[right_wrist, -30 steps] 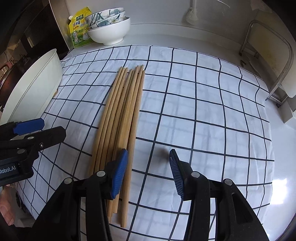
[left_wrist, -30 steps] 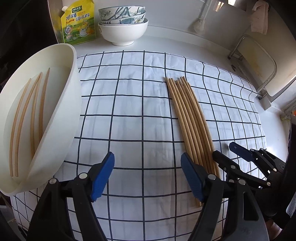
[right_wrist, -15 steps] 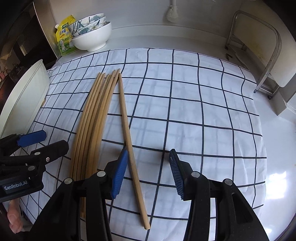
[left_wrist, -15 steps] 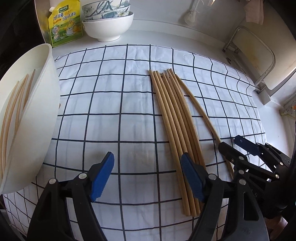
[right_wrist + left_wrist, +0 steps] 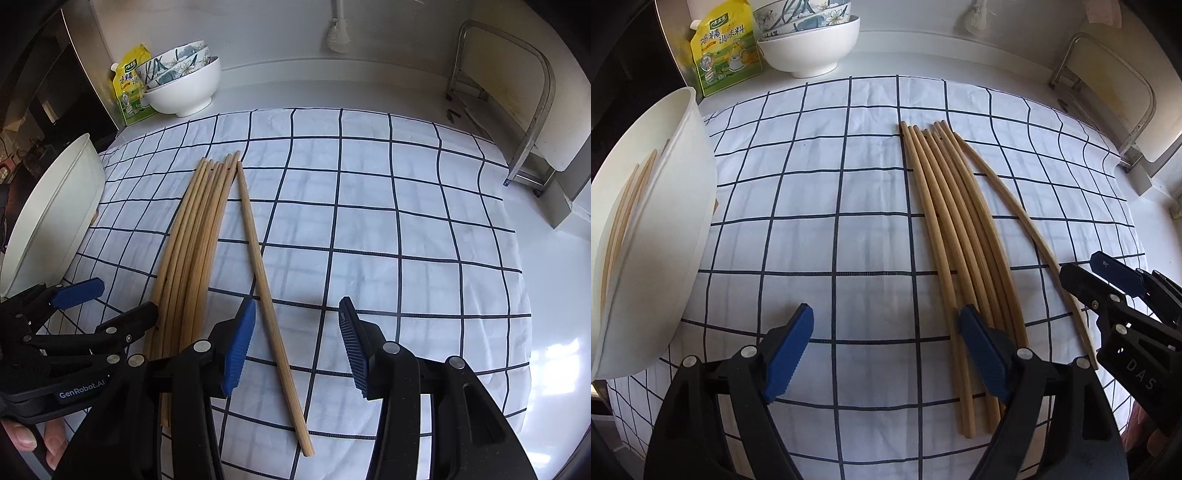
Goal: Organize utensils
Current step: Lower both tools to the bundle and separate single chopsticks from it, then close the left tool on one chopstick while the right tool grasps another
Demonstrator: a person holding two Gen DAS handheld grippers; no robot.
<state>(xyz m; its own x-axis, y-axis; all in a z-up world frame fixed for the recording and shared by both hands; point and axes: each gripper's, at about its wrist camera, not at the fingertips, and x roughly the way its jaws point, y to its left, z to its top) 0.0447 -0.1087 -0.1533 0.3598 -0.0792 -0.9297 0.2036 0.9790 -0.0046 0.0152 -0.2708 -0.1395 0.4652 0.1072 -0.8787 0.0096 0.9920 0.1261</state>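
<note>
A bundle of wooden chopsticks (image 5: 956,229) is laid on the checked cloth (image 5: 812,206), with the sticks side by side and touching. This bundle is taken as the landmark. One single chopstick (image 5: 266,288) is seen just to the right of the bundle: at the far end it nearly meets the tips of the bundle, and at the near end it is spread away from it.

The right gripper (image 5: 297,343) is held above the near part of this single chopstick. Its blue fingers are apart, and the stick passes just inside the left one; no pad is seen pressing on it, and whether the left pad touches it cannot be told.

The left gripper (image 5: 886,350) is held to the left of the bundle, above the bare cloth. Its jaws have just been opening further and now stand wide apart, with nothing between them. Its right finger (image 5: 982,354) covers the near ends of the bundle in the left wrist view.

Well to the left of the bundle, at the edge of the cloth, a white container (image 5: 665,236) is seen, and more chopsticks (image 5: 624,214) are lying inside it.

Beyond the far tips of the bundle, off the cloth, a stack of bowls (image 5: 809,40) and a yellow seasoning pouch (image 5: 724,48) are standing on the counter. Far to the right of the bundle a metal rack (image 5: 532,110) is visible.
</note>
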